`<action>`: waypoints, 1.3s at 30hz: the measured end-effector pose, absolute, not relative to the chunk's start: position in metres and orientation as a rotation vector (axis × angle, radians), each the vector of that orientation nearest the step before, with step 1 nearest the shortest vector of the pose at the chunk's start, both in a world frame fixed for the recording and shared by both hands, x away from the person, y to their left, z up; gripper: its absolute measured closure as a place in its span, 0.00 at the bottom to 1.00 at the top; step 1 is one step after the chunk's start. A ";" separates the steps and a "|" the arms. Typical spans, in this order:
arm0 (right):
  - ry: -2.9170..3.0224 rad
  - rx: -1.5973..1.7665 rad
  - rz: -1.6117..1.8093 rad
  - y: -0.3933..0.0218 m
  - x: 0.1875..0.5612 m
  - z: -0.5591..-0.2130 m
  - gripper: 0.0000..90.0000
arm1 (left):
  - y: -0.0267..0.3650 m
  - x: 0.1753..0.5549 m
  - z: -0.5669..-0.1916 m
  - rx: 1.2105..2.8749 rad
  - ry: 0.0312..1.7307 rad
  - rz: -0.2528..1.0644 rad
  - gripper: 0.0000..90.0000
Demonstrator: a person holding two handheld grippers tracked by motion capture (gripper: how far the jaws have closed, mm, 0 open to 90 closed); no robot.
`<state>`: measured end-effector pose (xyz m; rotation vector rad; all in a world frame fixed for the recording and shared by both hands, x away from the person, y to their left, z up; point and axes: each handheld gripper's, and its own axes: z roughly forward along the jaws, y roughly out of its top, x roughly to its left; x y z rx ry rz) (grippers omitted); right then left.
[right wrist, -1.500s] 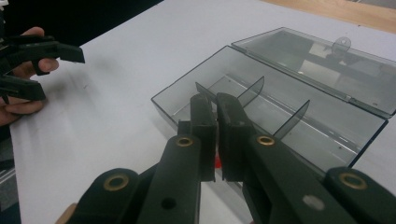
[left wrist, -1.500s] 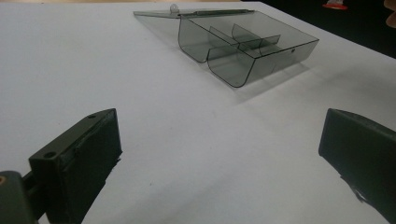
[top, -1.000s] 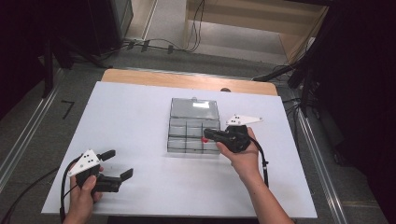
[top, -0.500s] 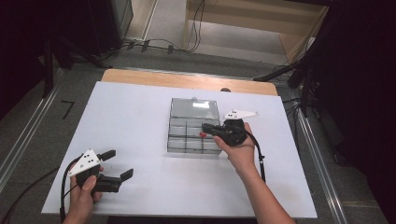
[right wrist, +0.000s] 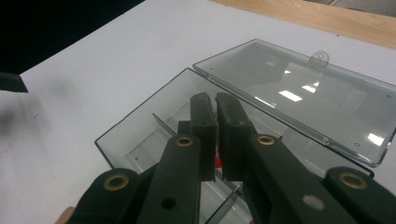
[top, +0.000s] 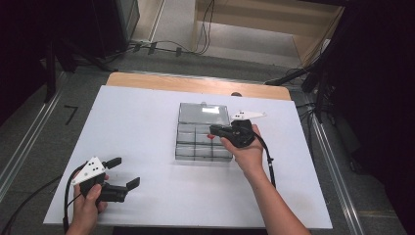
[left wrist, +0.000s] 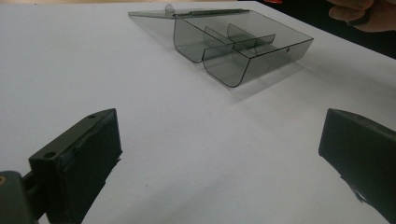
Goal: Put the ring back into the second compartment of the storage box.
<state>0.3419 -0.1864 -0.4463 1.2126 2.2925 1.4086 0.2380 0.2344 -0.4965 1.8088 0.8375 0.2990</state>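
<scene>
A clear smoky plastic compartment box [top: 195, 157] lies mid-table with its lid [top: 203, 113] folded flat behind it. My right gripper [top: 213, 130] hovers over the box's right-hand compartments, jaws shut on a small red piece [top: 210, 137]. In the right gripper view the jaws [right wrist: 215, 100] stand almost together above the box [right wrist: 135, 140] and lid [right wrist: 299, 98], with the red piece [right wrist: 218, 161] showing low between them. My left gripper [top: 126, 171] rests near the table's front left, open, nothing between its jaws. In the left gripper view its jaws [left wrist: 219, 140] point at the box [left wrist: 243, 51].
The white tabletop [top: 137, 122] has a wooden strip [top: 195, 84] along its far edge. Cables [top: 161, 46] lie on the floor beyond. The other hand [left wrist: 364, 14] shows at the top right of the left gripper view.
My right gripper has moved away from me and slightly left over the box, carrying the red piece. The left gripper has stayed put.
</scene>
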 end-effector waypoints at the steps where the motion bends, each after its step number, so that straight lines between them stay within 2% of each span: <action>1: 2.292 1.213 1.405 -0.186 0.343 -0.447 0.94 | 0.234 0.238 -0.497 1.809 0.837 0.298 0.00; 36: 2.331 1.325 1.270 -0.159 0.377 -0.478 0.93 | 0.235 0.239 -0.496 1.799 0.836 0.292 0.00; 38: 2.339 1.332 1.268 -0.159 0.377 -0.478 0.92 | 0.235 0.239 -0.496 1.799 0.836 0.292 0.00; 39: 2.340 1.336 1.274 -0.159 0.378 -0.478 0.89 | 0.235 0.239 -0.496 1.798 0.836 0.292 0.00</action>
